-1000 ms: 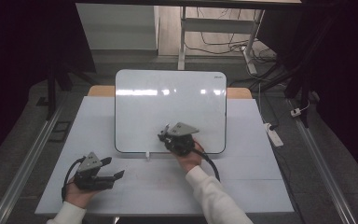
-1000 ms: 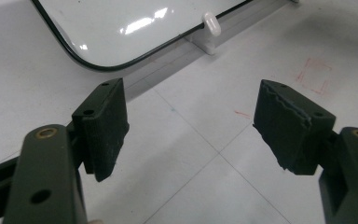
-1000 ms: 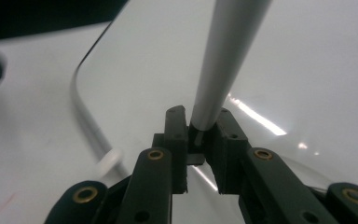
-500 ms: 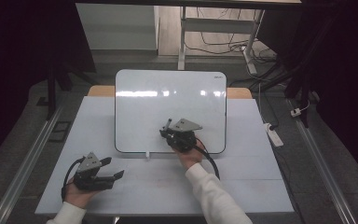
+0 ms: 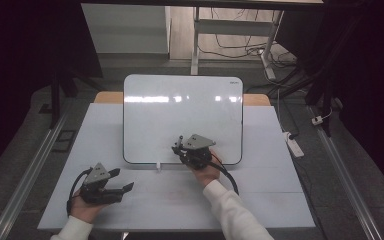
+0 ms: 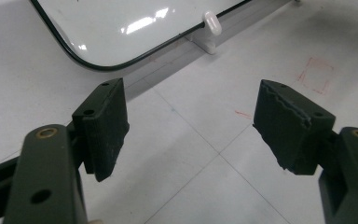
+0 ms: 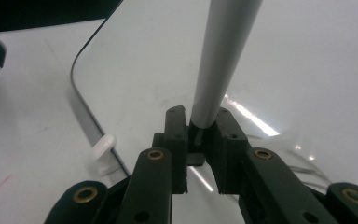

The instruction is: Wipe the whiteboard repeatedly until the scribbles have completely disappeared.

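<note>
Right gripper view showed our right gripper (image 7: pixel 200 128) clamped on a grey marker (image 7: pixel 221 56) poised over the blank whiteboard (image 7: pixel 307 70), nothing written yet by our judgement, while our left gripper (image 5: pixel 114 186) rested spread apart on the table (image 5: pixel 280 200).

One whiteboard (image 5: pixel 182 117) on the table (image 5: pixel 280 195). One grey marker (image 7: pixel 223 56). One white cap (image 6: pixel 212 23) at the board's near edge. Two grippers: left gripper (image 5: pixel 125 187), right gripper (image 5: pixel 179 148).
</note>
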Action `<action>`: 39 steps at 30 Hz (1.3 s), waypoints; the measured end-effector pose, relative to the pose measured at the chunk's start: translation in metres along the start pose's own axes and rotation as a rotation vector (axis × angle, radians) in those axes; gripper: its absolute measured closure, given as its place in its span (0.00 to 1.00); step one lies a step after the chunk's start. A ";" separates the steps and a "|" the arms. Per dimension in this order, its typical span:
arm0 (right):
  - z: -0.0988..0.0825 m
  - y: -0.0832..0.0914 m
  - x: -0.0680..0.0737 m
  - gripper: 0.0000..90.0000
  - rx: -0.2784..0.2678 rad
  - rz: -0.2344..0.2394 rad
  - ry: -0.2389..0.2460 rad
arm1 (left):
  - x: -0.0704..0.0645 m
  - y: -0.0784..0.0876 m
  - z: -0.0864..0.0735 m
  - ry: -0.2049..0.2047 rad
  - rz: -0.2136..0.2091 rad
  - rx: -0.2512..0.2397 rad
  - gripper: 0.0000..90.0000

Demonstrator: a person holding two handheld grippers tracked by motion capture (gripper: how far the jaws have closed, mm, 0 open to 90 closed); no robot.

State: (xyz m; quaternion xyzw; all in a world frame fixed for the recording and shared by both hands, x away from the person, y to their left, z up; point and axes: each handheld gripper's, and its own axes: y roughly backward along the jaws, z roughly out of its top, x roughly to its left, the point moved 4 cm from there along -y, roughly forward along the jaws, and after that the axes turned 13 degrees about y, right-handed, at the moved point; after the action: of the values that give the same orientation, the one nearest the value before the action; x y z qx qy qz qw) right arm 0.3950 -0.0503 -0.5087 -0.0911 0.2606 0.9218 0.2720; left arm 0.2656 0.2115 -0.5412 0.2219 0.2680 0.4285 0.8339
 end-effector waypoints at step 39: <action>-0.006 0.009 -0.005 0.86 0.003 -0.006 0.003 | 0.000 0.001 -0.001 0.002 0.007 -0.001 0.30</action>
State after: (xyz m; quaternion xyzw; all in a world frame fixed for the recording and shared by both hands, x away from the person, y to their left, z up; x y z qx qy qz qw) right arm 0.3947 -0.0623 -0.5085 -0.0927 0.2620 0.9205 0.2747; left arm 0.2646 0.2126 -0.5413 0.2217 0.2678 0.4317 0.8323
